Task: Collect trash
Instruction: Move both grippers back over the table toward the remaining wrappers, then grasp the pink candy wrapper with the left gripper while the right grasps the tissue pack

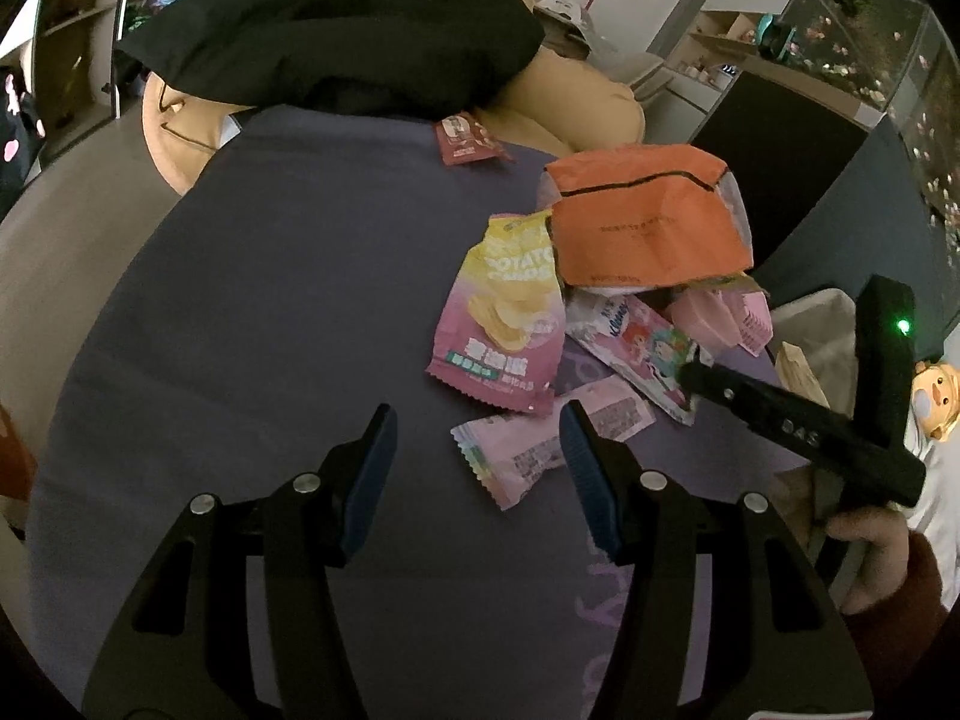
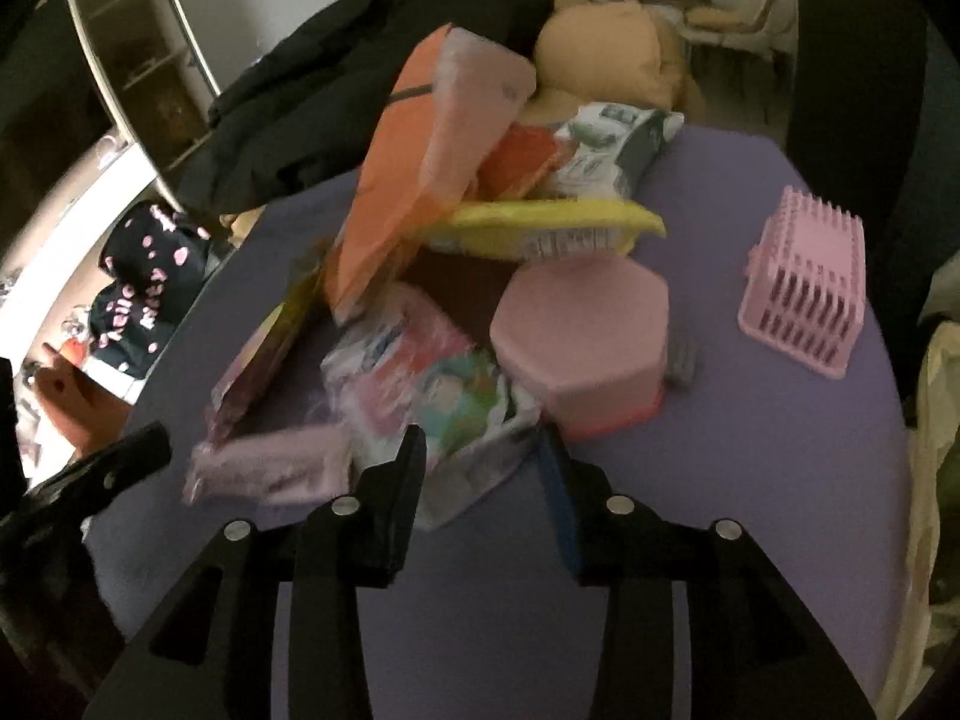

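The trash pile (image 1: 606,324) is spread on the purple table (image 1: 270,300); the left gripper (image 1: 477,450) is held open above a pink wrapper (image 1: 528,450); the right gripper (image 2: 483,456) is parted around the cartoon tissue pack (image 2: 432,384), gripping nothing.

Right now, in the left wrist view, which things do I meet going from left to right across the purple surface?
Left gripper → potato chips bag → orange packet → cartoon tissue pack → right gripper.

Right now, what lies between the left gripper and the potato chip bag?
In the left wrist view, only bare purple cloth lies between the open left gripper and the potato chip bag.
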Available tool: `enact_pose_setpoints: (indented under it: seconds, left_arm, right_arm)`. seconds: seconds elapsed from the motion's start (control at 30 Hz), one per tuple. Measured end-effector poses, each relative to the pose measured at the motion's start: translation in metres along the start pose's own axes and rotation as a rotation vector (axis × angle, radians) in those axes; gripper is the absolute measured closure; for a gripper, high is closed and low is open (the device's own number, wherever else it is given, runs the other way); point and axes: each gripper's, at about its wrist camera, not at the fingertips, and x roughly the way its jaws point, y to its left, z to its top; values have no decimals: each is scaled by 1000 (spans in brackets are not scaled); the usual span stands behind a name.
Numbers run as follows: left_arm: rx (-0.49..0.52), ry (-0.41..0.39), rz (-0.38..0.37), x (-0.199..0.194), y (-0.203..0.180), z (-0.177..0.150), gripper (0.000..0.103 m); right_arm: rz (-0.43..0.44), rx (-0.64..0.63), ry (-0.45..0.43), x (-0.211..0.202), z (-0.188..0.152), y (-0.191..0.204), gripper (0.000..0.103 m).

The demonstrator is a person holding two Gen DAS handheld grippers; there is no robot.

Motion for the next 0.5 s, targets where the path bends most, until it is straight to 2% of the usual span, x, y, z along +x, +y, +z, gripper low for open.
enact_pose_setpoints:
  seconds: [0.1,0.13,0.5]
  left_arm:
    - [3,7,-12,0,-2,-2,50]
    - [5,9,-15,1,-2,-2,50]
    - [66,30,-24,8,-28,-6,50]
  right_arm:
    - [-36,-54,13,-4,-3,-2,82]
    - [-36,-57,14,-6,-4,-5,83]
    - [-141,-51,14,-74,-65,-66,85]
